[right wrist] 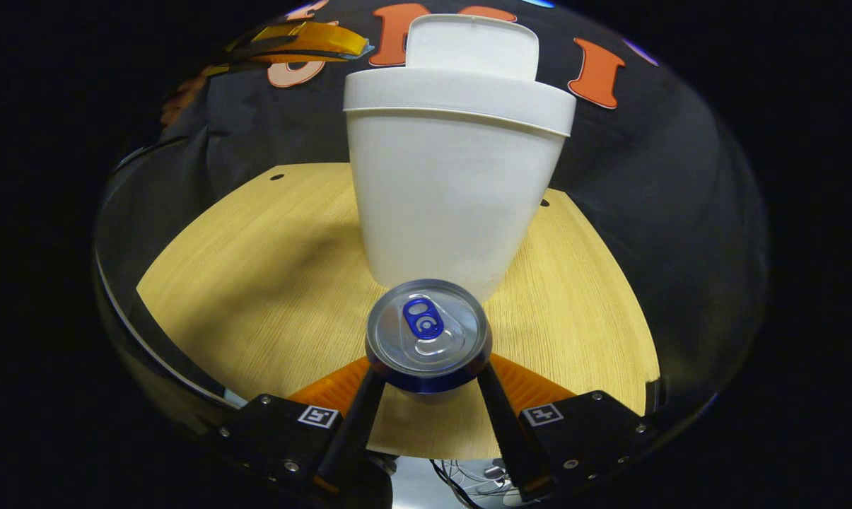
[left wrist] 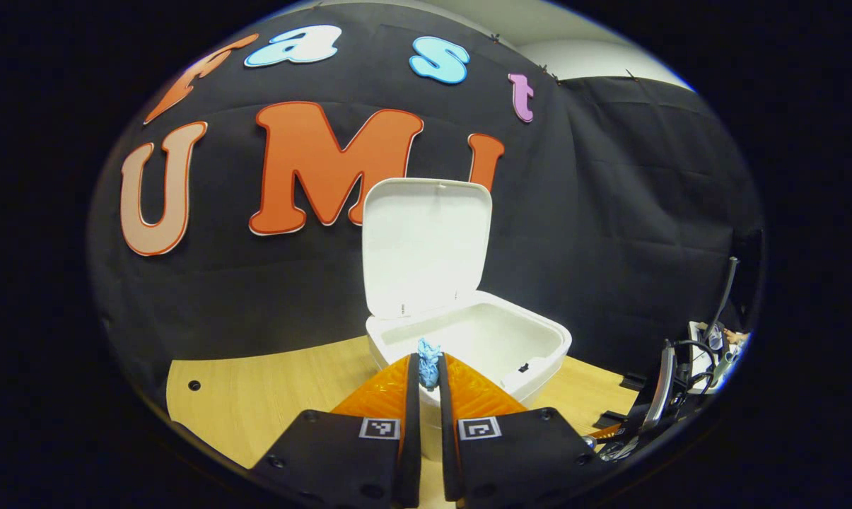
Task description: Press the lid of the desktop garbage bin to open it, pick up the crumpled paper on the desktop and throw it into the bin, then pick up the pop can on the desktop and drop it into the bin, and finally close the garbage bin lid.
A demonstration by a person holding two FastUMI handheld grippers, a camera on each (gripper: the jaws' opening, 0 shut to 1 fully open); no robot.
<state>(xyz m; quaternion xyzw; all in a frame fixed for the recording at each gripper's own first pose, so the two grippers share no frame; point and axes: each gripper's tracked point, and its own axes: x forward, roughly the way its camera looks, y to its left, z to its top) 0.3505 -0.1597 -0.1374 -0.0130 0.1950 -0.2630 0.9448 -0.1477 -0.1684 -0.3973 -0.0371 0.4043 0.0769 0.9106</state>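
Left fingers (left wrist: 428,396) pinch the crumpled paper (left wrist: 428,362) at the open bin (left wrist: 468,339) rim, lid (left wrist: 426,240) upright, seemingly for dropping; right fingers (right wrist: 426,385) flank the pop can (right wrist: 428,332) on the worktop (right wrist: 256,283), contact unclear.

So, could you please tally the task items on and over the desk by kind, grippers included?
Garbage bin, lid up: 1
Crumpled paper, pinched in the left gripper: 1
Pop can, between the right gripper's fingers: 1
Grippers: 2
Total: 5
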